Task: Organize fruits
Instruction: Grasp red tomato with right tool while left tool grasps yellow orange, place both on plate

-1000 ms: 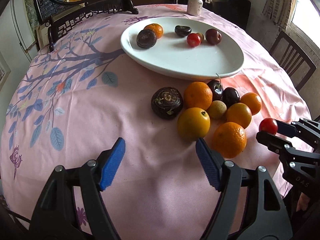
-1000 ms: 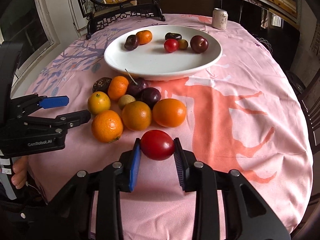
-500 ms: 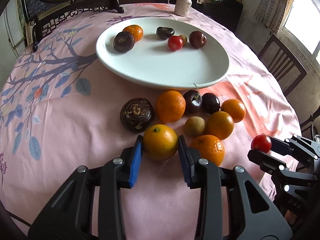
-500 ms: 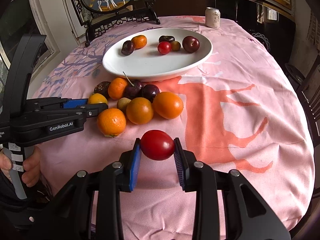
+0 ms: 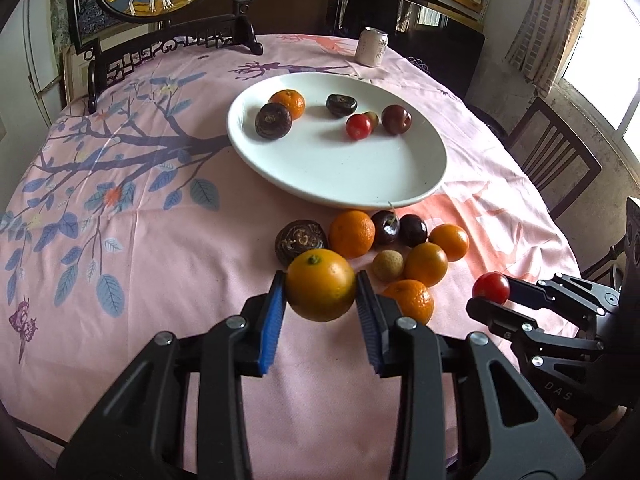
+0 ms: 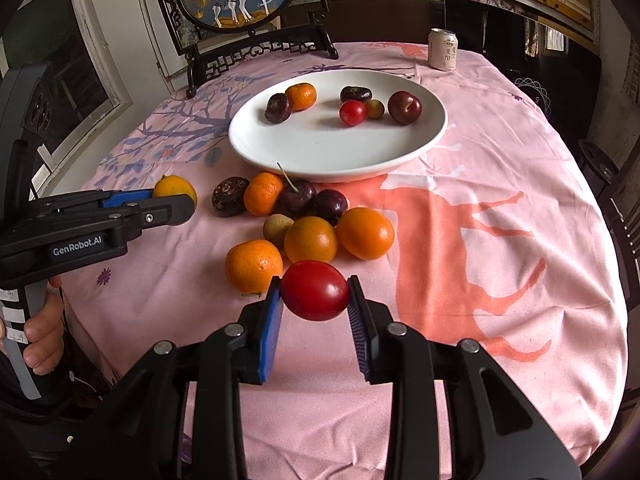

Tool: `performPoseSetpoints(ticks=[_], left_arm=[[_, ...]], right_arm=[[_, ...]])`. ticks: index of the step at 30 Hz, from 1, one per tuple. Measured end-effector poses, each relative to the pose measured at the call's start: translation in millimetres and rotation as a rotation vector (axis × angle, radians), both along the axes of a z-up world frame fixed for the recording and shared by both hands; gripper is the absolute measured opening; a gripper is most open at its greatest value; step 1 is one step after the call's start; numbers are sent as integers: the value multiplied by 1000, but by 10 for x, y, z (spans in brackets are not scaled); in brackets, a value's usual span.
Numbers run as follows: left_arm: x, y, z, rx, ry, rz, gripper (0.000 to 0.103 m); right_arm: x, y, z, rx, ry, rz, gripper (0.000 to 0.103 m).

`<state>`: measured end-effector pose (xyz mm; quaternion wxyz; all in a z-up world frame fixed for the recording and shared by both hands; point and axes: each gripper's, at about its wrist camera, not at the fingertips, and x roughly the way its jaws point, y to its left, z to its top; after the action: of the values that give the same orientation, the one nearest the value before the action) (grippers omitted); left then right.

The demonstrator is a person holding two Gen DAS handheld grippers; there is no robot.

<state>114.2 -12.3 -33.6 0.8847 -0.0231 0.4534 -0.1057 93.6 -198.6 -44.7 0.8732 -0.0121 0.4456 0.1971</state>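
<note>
Left gripper [image 5: 321,307]: clamped on a yellow-orange citrus [image 5: 321,285], held clear of the tablecloth [image 5: 160,272].
Right gripper [image 6: 315,305]: pinching a red tomato [image 6: 315,290] between blue pads, above the cloth.
Plate [image 5: 400,184]: white, beyond the loose fruit pile [image 5: 400,248]; six fruits already on it.
Risk, squeeze: tomato skin is soft; too tight a grip could split it.
Risk, roll: both fruits are round; released near the plate's sloping rim, they may run off.
Risk, collision: grippers sit near each other and could knock the pile.
Writing: "GenRobot.AI" on the left gripper's side; "DAS" on the right gripper; the can [image 6: 443,49] bears print too small to read.

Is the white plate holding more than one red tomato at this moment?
No, the white plate holds only one red tomato; the other tomato is clamped in the right gripper.
</note>
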Motion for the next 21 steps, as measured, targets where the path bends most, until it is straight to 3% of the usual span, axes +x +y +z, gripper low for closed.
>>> performPoseSetpoints(ticks=[5,9,15,21], left_arm=[[426,-63,343,62,-65,1,35],[1114,-157,467,74,-35,24,35],[1924,-444,231,108,55,31,35],[2212,-501,-19,111,102,32,35]], right_arm=[[310,-14,279,-7,-77,14,32],[829,7,393,-20,-98,9,32],[1624,141,125,-128,-41,-5,32],[1873,163,-144,-156,1,-1,32]])
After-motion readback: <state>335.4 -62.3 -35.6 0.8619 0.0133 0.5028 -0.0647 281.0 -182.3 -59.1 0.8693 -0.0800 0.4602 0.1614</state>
